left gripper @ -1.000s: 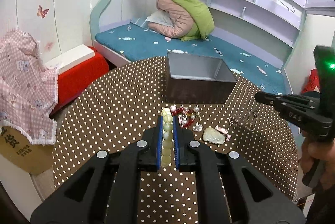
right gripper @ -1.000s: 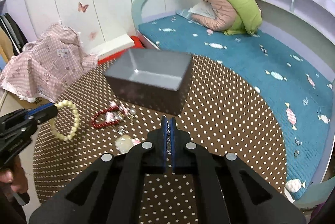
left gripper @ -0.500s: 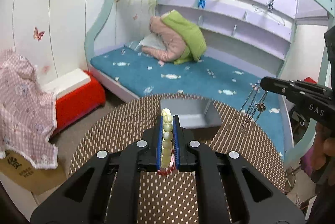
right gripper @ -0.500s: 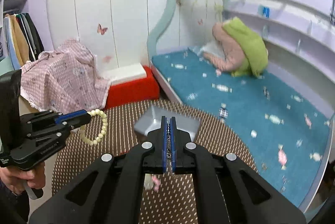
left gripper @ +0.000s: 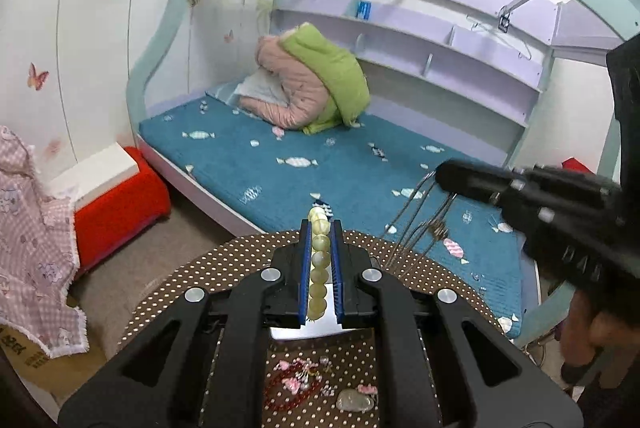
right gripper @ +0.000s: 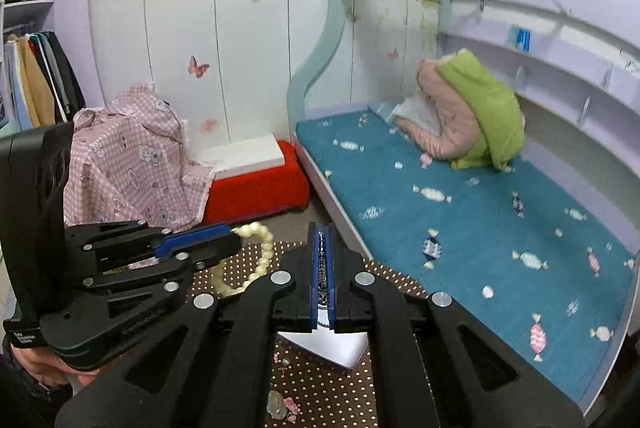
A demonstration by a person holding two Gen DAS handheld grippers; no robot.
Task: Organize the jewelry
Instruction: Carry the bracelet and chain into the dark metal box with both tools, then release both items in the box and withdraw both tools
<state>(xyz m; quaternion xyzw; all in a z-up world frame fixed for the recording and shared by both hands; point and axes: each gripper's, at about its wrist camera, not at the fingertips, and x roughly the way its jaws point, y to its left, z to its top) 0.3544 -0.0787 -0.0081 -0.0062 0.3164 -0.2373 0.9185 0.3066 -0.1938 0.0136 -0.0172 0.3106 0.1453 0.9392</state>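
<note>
My left gripper [left gripper: 320, 228] is shut on a pale green bead bracelet [left gripper: 319, 268], held high above the brown dotted table [left gripper: 200, 276]. To its right, my right gripper [left gripper: 440, 174] is shut on a thin silver chain [left gripper: 416, 220] that dangles in loops. The right wrist view shows the chain [right gripper: 323, 268] pinched between that gripper's [right gripper: 324, 228] blue pads. It also shows the left gripper [right gripper: 236, 240] with the bracelet [right gripper: 264, 244] hanging from it. The grey box [left gripper: 316, 328] lies below the fingers, mostly hidden. A red bead bracelet [left gripper: 288, 388] and a jade pendant [left gripper: 354, 400] lie on the table.
Beyond the table's far edge runs a bed with a teal cover [left gripper: 300, 164], with pink and green jackets [left gripper: 316, 84] piled on it. A red stool [left gripper: 120, 200] and a pink checked cloth [left gripper: 32, 248] stand to the left. A person's hand [left gripper: 600, 332] holds the right gripper.
Both grippers have risen from the table, each keeping its piece. The table and grey box have dropped low in both views, and the box is now beneath the fingers.
</note>
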